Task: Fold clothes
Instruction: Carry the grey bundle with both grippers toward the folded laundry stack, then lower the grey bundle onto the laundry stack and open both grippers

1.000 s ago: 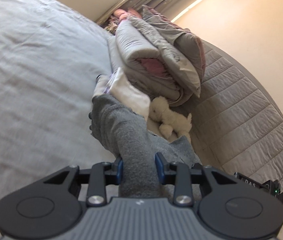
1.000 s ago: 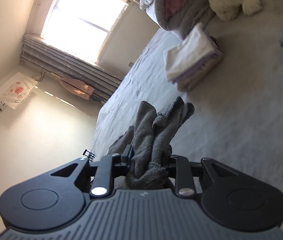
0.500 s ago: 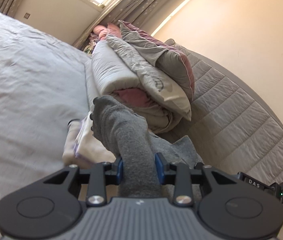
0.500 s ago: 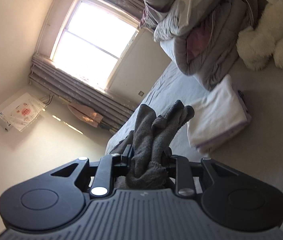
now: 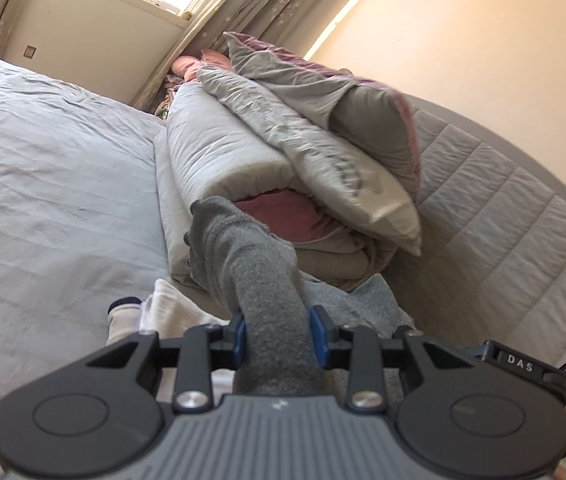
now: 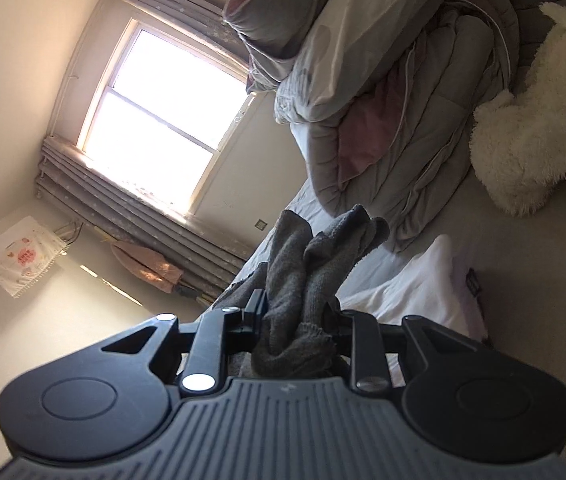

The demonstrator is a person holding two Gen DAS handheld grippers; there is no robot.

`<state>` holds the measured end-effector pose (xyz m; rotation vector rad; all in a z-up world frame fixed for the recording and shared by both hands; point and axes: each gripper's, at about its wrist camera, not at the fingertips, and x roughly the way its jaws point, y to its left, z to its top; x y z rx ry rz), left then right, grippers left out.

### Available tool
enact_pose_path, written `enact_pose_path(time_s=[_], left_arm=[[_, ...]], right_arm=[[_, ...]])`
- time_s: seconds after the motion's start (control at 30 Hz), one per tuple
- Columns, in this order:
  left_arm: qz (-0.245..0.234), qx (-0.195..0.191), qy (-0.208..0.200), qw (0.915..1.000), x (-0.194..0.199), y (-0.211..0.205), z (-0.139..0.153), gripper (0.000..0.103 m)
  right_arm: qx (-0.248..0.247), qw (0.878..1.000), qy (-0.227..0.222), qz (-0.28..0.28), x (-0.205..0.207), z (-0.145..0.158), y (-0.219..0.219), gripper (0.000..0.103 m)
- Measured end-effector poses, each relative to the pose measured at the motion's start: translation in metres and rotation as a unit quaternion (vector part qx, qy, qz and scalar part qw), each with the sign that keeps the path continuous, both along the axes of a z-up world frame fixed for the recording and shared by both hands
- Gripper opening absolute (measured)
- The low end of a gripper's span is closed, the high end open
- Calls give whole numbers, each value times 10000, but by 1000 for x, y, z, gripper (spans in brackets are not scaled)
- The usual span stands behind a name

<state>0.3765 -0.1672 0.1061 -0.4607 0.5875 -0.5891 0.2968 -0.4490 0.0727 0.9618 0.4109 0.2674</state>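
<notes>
Both your tongs, left and right, have swung toward the bedding pile, each clamping the soft, limp grey garment; grip its edges.

Grey knit garment bunched, lifted above bed, both ends clamped.

Left wrist view: sits just behind the left gripper, looking forward along its fingers over the bed sheet toward the quilted headboard; horizon tilted.
Right wrist view: sits just behind the right gripper, strongly rolled, facing the window and bed.
Nearness: both close-up; gripper bodies fill the lower frame.
Shared: folded duvet pile, white folded cloth, curtains.
</notes>
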Motion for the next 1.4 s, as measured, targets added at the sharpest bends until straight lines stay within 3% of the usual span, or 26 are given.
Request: enact_pose_path(time_s=[0.13,0.3,0.43,0.53,0.67,0.83,0.97,1.1,1.17,1.23,1.27,1.3,1.4], left_arm=[[99,141,-7,9999,28,-7,-32,32],[221,817,-13,9964,42,-23,-71,33],[291,1282,-270,9910,36,-30,-78,36],[290,1533,-357,9871,33,-34,-68,40],[423,1806,-640,9806,26,-39,-52,53],[322,1802,-1089,9771,17,-46,-34,53],[1,1780,-1160,9772,16,-54,-41,53],[-177,2049,-1147,9719,16,-57,-66,50],[-205,2246,-1235,9664,15,-58,-72,42],[-237,2433,-1318,9607,12,-58,-75,42],[-249,2495,-1334,9588,11,-59,-74,42],[-256,2500,-1302,9591,9,-59,-69,43],[-263,2527,-1241,9592,2,-58,-52,52]], right_arm=[[-63,10000,56,6,27,-32,-1,28],[-286,9985,465,-23,47,-78,3,28],[-426,9968,657,-169,47,-98,8,33],[-546,9962,652,-196,40,-92,10,36],[-1145,9912,577,-318,35,-65,11,40],[-1694,9837,92,-591,25,-33,16,40],[-2155,9757,-202,-352,28,-25,41,40],[-2607,9653,-56,-123,38,-44,57,39],[-2731,9617,127,-178,39,-60,53,31],[-2812,9587,342,-262,43,-71,48,4],[-2873,9563,440,-314,44,-76,47,3],[-2873,9562,460,-320,43,-75,48,4],[-3005,9524,446,-258,37,-59,56,23]])
